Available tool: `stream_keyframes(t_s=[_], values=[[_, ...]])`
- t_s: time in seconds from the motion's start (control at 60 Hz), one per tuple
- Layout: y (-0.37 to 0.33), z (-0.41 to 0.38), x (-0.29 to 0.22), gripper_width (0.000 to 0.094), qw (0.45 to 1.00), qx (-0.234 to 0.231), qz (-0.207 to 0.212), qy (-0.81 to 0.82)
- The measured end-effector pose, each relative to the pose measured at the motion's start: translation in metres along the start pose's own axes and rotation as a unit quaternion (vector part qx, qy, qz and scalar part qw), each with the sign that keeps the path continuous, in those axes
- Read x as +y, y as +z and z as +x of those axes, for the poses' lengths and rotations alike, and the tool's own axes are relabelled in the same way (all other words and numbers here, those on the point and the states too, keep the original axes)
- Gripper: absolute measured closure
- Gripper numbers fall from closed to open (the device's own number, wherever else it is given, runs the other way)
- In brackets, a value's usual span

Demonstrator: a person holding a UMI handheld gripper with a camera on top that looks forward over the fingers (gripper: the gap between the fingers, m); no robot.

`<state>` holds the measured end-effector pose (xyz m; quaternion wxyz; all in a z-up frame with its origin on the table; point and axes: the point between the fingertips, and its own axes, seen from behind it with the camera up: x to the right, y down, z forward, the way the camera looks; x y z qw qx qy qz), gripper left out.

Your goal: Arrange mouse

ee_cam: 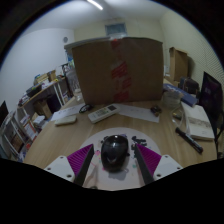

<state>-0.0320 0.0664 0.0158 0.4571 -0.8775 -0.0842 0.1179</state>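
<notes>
A black mouse (115,152) lies on a white sheet (122,178) at the near side of a wooden table (70,138). My gripper (115,148) is low over the table, and the mouse stands between its two fingers. The purple pads (80,160) flank the mouse left and right, with a thin light gap showing on each side. The fingers are open and the mouse rests on the sheet. The rear of the mouse is hidden below the fingers.
A large cardboard box (118,68) stands upright at the back of the table. A white keyboard-like item (102,113) lies before it. Bookshelves (35,105) stand at the left. Papers (198,122), a dark stick-like item (188,140) and a dark screen (212,100) are at the right.
</notes>
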Motion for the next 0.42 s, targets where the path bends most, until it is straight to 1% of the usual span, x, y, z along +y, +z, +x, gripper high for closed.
stream_keyframes(t_s=[0.083, 0.2, 0.417], values=[[-0.036, 0.009, 0.0, 0.01, 1.0, 0.001, 0.021, -0.002], [-0.092, 0.033, 0.011, 0.0105, 0.999, 0.013, 0.044, -0.003], [-0.158, 0.072, 0.056, 0.0098, 0.998, 0.032, 0.051, 0.008]])
